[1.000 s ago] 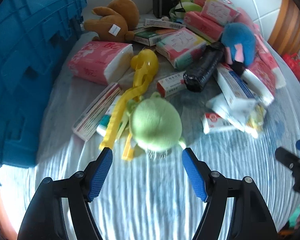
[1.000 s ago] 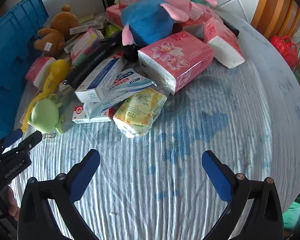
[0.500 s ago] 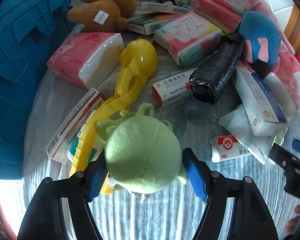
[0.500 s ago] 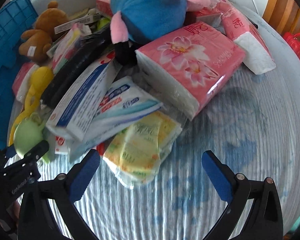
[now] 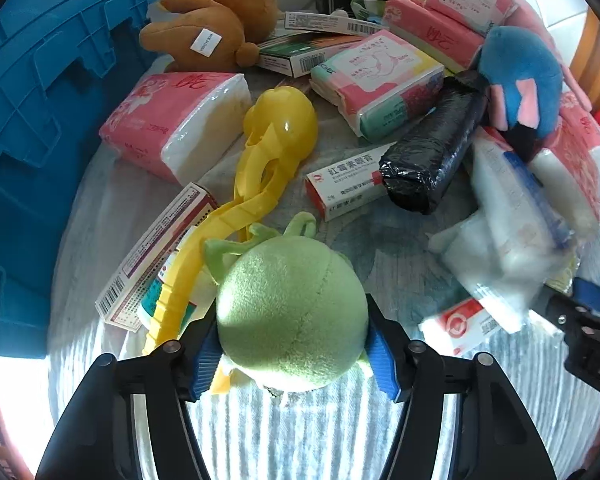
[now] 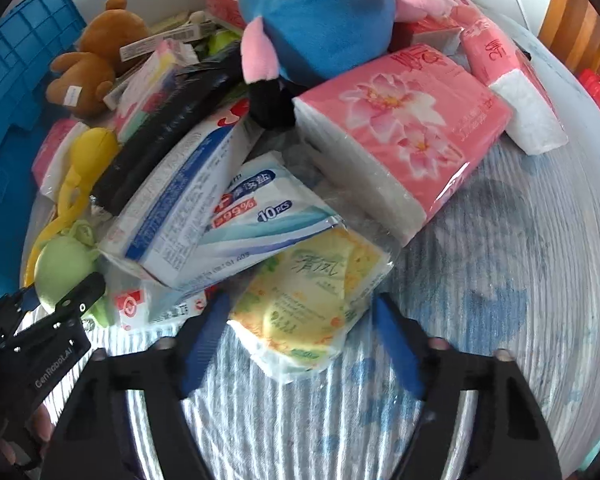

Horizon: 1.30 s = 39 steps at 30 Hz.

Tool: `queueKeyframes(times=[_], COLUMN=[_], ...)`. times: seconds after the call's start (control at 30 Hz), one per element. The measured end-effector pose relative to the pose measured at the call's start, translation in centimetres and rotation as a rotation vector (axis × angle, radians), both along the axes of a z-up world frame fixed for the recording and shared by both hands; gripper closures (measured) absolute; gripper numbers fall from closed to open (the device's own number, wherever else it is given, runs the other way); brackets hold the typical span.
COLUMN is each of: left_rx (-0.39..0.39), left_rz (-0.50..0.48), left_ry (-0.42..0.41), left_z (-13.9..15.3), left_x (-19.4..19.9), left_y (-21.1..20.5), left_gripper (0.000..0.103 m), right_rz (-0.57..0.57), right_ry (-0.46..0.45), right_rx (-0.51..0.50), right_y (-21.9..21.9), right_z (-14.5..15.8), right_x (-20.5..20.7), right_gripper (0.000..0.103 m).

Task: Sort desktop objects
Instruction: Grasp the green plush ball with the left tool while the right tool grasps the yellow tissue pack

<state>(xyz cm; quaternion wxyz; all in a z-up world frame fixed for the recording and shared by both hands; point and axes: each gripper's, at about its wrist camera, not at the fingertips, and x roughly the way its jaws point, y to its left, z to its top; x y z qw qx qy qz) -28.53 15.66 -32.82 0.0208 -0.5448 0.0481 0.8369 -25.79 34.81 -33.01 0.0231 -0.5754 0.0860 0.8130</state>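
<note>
Close wrist views (shared green plush [image 5: 290,316])

Your left gripper [image 5: 294,354] now clamps the round green plush toy [image 5: 290,314]; your right gripper [image 6: 300,334] narrows around the yellow tissue packet [image 6: 312,300].

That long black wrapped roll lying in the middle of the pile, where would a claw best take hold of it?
Probably across the middle of the black wrapped roll, coming down from above. It lies flat, long and narrow, so its two long sides suit the claw's fingers. Its near end sits on the red-and-white medicine box and its far end runs beside the blue plush toy, leaving the midsection most exposed.
</note>
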Motion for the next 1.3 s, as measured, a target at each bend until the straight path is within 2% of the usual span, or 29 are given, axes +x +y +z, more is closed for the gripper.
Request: queueKeyframes(times=[0.07, 0.3, 0.37, 0.47, 0.53, 0.67, 0.73, 0.77, 1.07, 1.3], left_rx=[0.024, -0.014, -0.016, -0.018, -0.004, 0.004, 0.007, 0.008, 0.017, 0.027], left_rz=[-0.013, -0.063, -0.063, -0.067, -0.070, -0.078, -0.082, -0.083, -0.088, -0.088], left_ry=[-0.003, 0.011, 0.011, 0.011, 0.009, 0.036, 0.056, 0.065, 0.111, 0.168], left_z=[0.1, 0.0, 0.0, 0.1, 0.3, 1.5, 2.4, 2.8, 5.4, 7.3], left_x=[0.3, 1.2, 1.1, 1.1, 1.2, 1.7, 1.9, 2.1, 3.6, 6.0], left_y=[0.2, 2.0, 2.0, 2.0, 1.8, 1.8, 1.8, 2.0, 2.6, 2.6], left_gripper=[0.041, 0.041, 0.040, 0.041, 0.041, 0.042, 0.042, 0.042, 0.042, 0.042], right_rz=[0.002, -0.006, -0.012, -0.008, -0.003, 0.006, 0.004, 0.001, 0.015, 0.031], right_ry=[-0.009, -0.011, -0.008, -0.007, -0.013, -0.009, 0.003, 0.012, 0.032, 0.115], right_rx=[0.013, 0.026, 0.021, 0.036, 0.051, 0.048, 0.045, 0.043, 0.029, 0.024], right_y=[0.1, 0.2, 0.2, -0.1, -0.3, -0.6, -0.5, -0.4, -0.8, 0.5], right_z=[-0.1, -0.1, -0.2, -0.2, -0.1, 0.5, 1.0, 1.5, 2.9, 6.4], right_x=[0.4, 1.1, 1.2, 1.2, 1.4, 2.0, 2.4, 2.6, 4.5, 5.6], right_gripper=[0.034, 0.036, 0.030, 0.031, 0.038, 0.045, 0.059, 0.062, 0.063, 0.063])
